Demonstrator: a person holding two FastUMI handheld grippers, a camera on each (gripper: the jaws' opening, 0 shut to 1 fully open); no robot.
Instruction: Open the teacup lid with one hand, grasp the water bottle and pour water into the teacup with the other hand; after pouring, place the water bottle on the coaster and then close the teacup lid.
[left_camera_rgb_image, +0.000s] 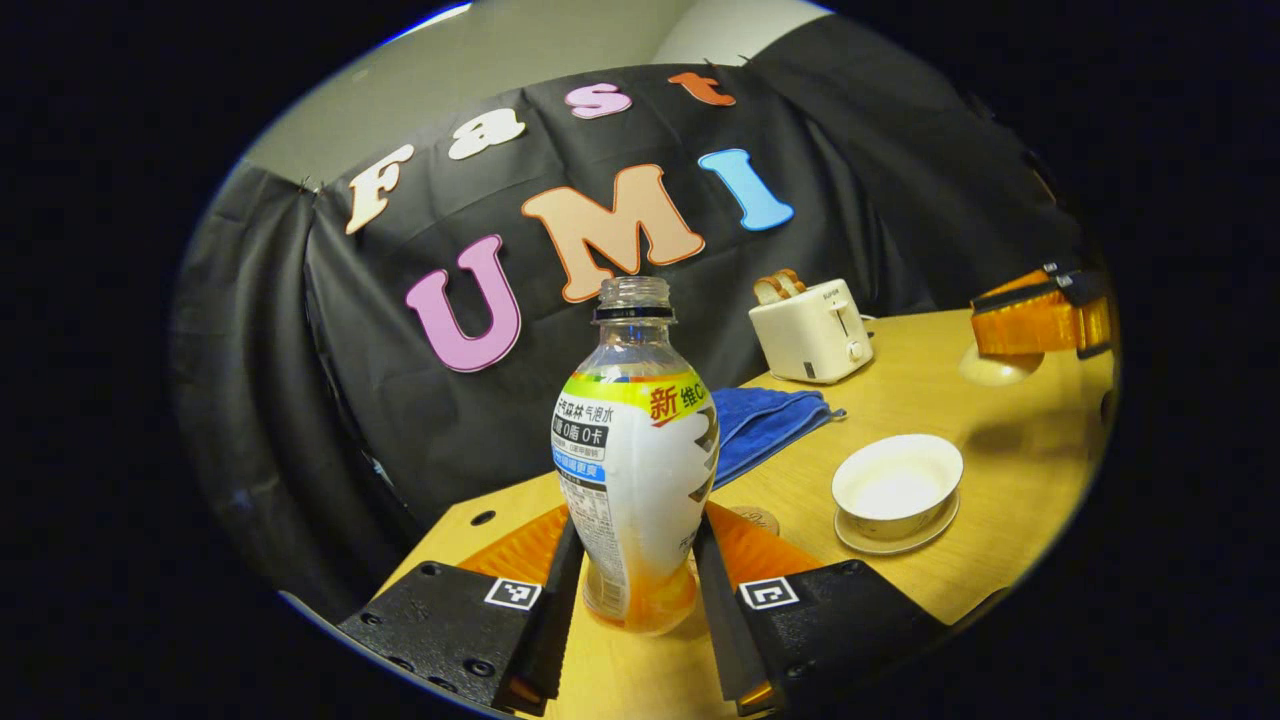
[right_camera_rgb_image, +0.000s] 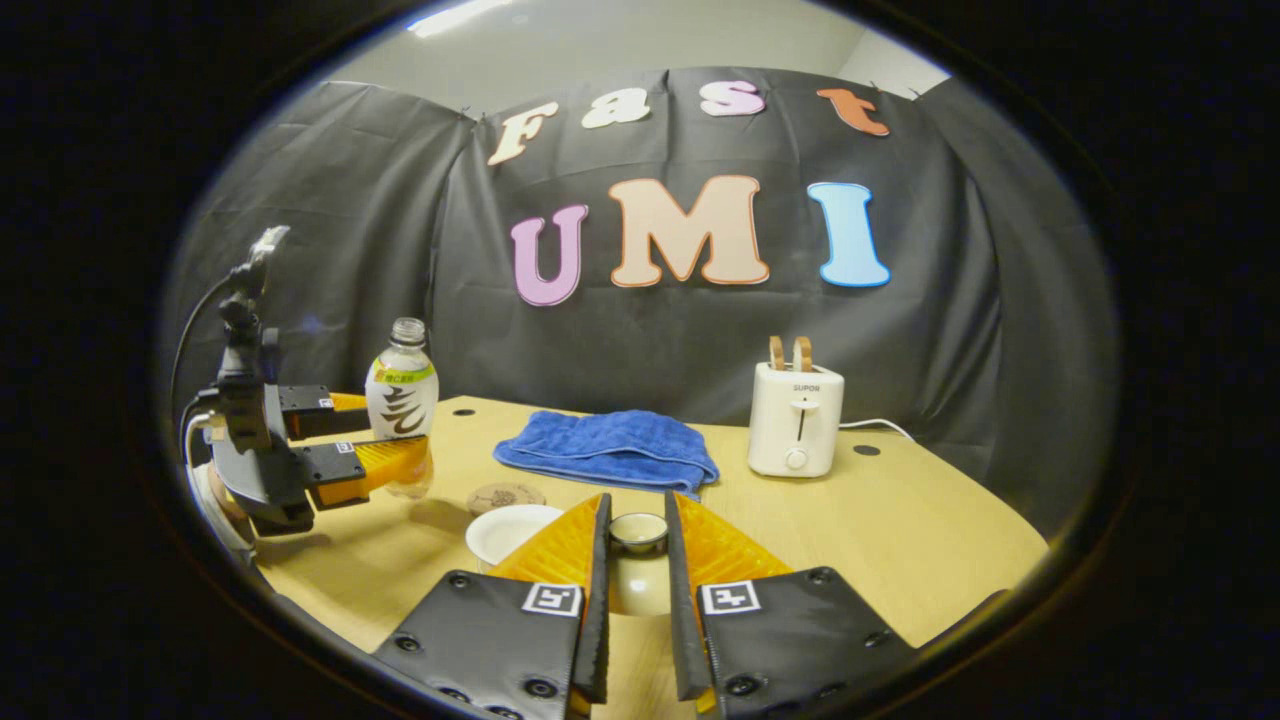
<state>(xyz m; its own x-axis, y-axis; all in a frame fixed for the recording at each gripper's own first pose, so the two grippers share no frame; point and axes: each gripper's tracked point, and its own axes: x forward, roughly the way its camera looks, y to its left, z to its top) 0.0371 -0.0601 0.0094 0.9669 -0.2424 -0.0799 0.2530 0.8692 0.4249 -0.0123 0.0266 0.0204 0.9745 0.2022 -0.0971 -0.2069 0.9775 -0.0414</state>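
Wooden tabletop (right_camera_rgb_image: 900, 520) carries the uncovered teacup (left_camera_rgb_image: 897, 487) at lower right of the left gripper view, while the left gripper (left_camera_rgb_image: 640, 600) jaws clamp the water bottle (left_camera_rgb_image: 635, 450) at frame centre and the right gripper (right_camera_rgb_image: 637, 590) jaws grasp the teacup lid (right_camera_rgb_image: 638, 532).

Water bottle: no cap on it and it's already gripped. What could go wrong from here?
1. The water bottle is uncapped and held low by the left gripper; tilting early could spill on the blue towel.
2. The teacup is shallow and wide; a fast pour may splash over its saucer.
3. The right gripper holds the lid by its knob; it could slip.
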